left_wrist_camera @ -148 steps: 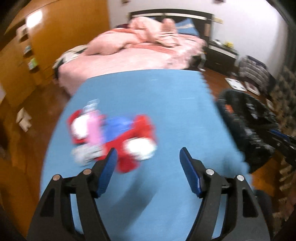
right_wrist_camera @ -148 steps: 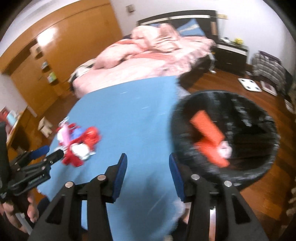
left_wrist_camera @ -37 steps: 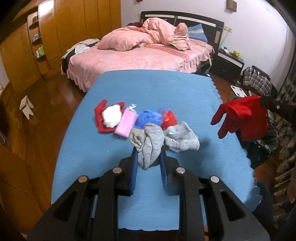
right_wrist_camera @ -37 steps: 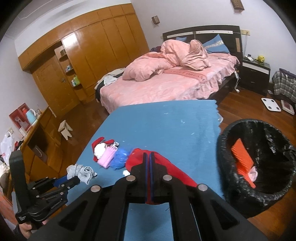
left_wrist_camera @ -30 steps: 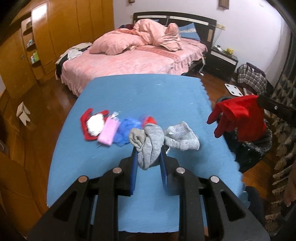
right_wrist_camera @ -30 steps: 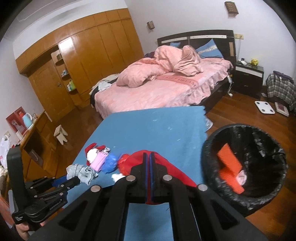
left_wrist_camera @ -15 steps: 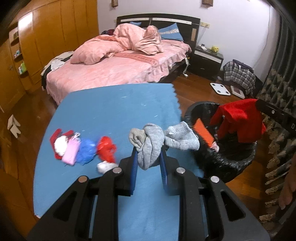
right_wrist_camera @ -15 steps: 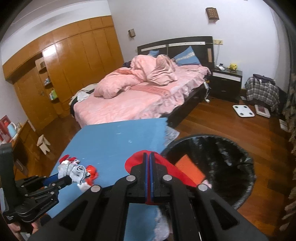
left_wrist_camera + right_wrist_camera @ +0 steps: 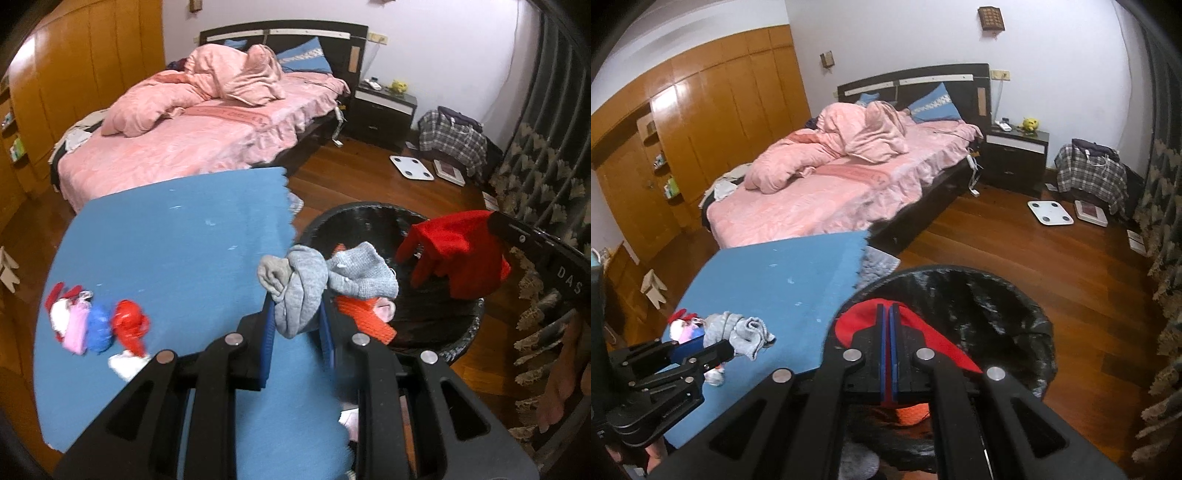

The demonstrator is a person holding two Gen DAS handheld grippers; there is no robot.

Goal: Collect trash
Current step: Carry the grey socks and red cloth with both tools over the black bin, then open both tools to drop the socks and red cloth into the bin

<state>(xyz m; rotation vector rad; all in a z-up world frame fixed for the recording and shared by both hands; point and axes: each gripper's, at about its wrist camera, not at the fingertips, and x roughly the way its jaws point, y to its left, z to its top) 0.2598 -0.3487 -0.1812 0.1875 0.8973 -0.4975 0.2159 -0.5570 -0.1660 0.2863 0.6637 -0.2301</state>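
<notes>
Both grippers have swung from the mat (image 9: 177, 236) to the bin (image 9: 461, 343). My left gripper (image 9: 297, 314) pinches grey socks (image 9: 314, 280); my right gripper (image 9: 886, 325), fully closed, clamps red cloth (image 9: 857, 321) over it.

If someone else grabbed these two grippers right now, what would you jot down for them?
Left gripper: shut on a grey sock, at the edge of the bin.
Right gripper: shut on a red cloth, over the bin.
Done: orange scraps already lie in the bin.
Left: drop both items in, then fetch the pile on the blue mat: red, blue, pink and white pieces.
</notes>
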